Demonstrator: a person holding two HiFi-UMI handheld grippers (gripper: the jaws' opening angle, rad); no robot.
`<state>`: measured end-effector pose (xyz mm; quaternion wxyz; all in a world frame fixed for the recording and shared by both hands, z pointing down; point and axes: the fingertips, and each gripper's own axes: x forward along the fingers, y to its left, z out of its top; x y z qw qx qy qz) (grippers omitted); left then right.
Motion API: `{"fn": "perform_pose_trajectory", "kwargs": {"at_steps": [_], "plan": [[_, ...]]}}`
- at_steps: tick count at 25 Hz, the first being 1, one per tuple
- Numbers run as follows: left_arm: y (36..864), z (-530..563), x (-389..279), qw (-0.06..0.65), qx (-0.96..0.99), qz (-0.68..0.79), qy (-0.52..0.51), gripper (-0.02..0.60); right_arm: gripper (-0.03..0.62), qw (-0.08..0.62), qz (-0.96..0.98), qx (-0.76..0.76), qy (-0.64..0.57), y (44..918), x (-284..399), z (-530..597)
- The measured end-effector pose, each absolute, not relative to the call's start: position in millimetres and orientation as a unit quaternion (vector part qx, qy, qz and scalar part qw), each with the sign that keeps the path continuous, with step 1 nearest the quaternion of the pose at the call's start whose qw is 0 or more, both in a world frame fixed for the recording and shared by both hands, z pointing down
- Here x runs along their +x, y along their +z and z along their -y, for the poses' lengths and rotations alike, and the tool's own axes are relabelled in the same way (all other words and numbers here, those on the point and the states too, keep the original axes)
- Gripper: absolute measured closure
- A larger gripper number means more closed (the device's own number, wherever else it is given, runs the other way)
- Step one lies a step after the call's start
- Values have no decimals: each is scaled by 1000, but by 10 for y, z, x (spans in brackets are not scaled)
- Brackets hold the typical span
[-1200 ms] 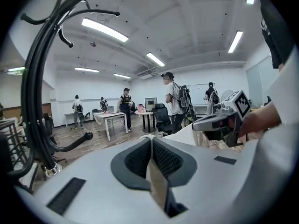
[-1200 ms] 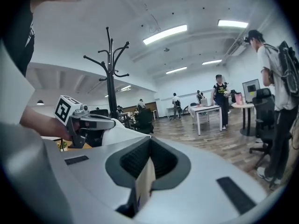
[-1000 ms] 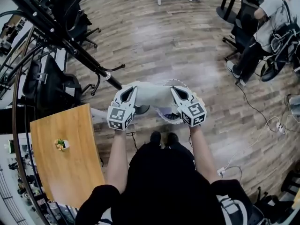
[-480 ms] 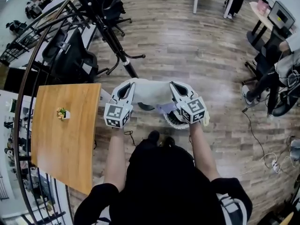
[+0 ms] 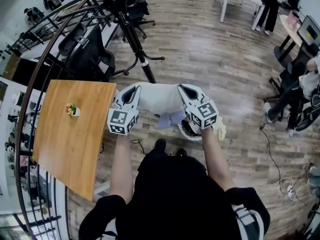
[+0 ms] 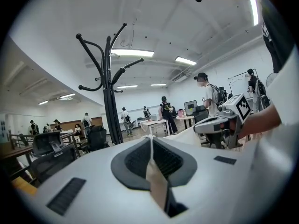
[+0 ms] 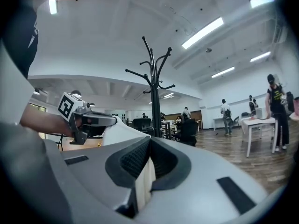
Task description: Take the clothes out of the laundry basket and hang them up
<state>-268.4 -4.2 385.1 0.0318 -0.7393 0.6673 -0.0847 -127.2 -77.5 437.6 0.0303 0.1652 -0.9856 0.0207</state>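
A pale grey-white garment hangs stretched between my two grippers at chest height. My left gripper is shut on its left edge, with cloth pinched in the jaws. My right gripper is shut on the right edge, where white fabric fills the jaws. A bluish part of the garment droops under it. Below my right gripper stands the white laundry basket, mostly hidden. The black coat stand rises just ahead on the left; its hooked arms show in both gripper views.
A wooden table with a small plant lies at my left. Black office chairs stand behind the coat stand. People and desks are at the far right. A cable runs across the wood floor at right.
Both grippers have risen with the garment and swung left. The coat stand now lies closer ahead, and the basket shows lower under my right gripper.
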Motion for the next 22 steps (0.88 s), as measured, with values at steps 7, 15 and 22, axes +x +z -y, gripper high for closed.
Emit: {"fn": "perform_pose_trajectory", "kwargs": {"at_steps": [7, 15, 22], "plan": [[3653, 93, -2843, 48, -737, -670, -79, 551, 585, 18, 987, 159, 8, 4171, -1404, 752], [3393, 335, -3126, 76, -754, -648, -75, 550, 585, -6, 985, 173, -2, 3971, -1624, 800], [3140, 701, -3534, 88, -790, -602, -73, 551, 585, -25, 980, 198, -4, 3762, -1977, 853]]}}
